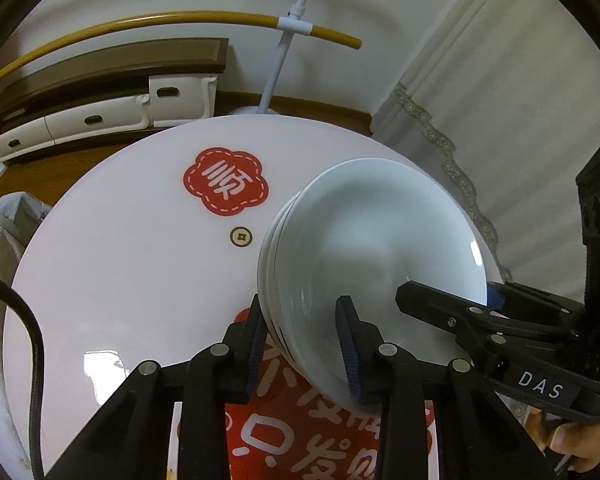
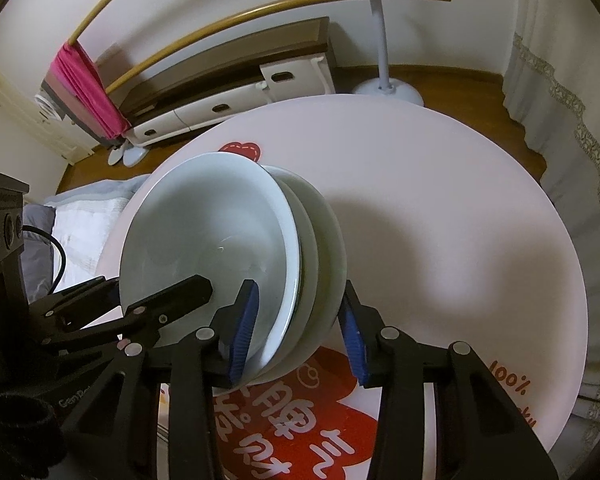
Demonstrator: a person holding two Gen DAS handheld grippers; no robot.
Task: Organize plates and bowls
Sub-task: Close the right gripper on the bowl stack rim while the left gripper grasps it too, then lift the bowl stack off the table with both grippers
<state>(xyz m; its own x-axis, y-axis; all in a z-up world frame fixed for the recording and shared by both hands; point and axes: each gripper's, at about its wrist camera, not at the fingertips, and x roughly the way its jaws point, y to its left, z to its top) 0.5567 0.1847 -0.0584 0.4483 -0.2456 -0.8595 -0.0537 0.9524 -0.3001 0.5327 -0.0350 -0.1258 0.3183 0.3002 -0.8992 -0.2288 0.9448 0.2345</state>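
Left tongs (image 1: pixel 300 308): narrow, clamped on the stack (image 1: pixel 364 232). One pad sits on the back of the rear dish, the other on the inner face of the front dish. Right tongs (image 2: pixel 298 286): same story, narrow, pads either side of the same stack at a different spot on the rim. So I've got a two-point grip.

Stack is several shallow white dishes, nested, standing on edge rather than flat. Hollow side of the front dish faces the left camera; from the right camera I see the hollow side plus the stepped rims of the ones behind. I can't count them exactly.

It's over the near part of the round white table (image 1: pixel 120 260), above the big red print (image 2: pixel 320 420) at the near edge. Can't tell from either view whether the lowest rim touches the tabletop; my fingers block it.

Both tongs point steeply down, close together, side by side. In the left view a hand (image 1: pixel 580 448) shows under the right tongs' handle.

Elsewhere on the table: red flower sticker (image 1: pixel 226 180) and a small brass screw (image 1: pixel 241 236), both apart from the stack. Behind the table: white pole stand (image 2: pixel 380 60), curtain (image 1: pixel 500 100), low white drawers (image 1: pixel 100 116).
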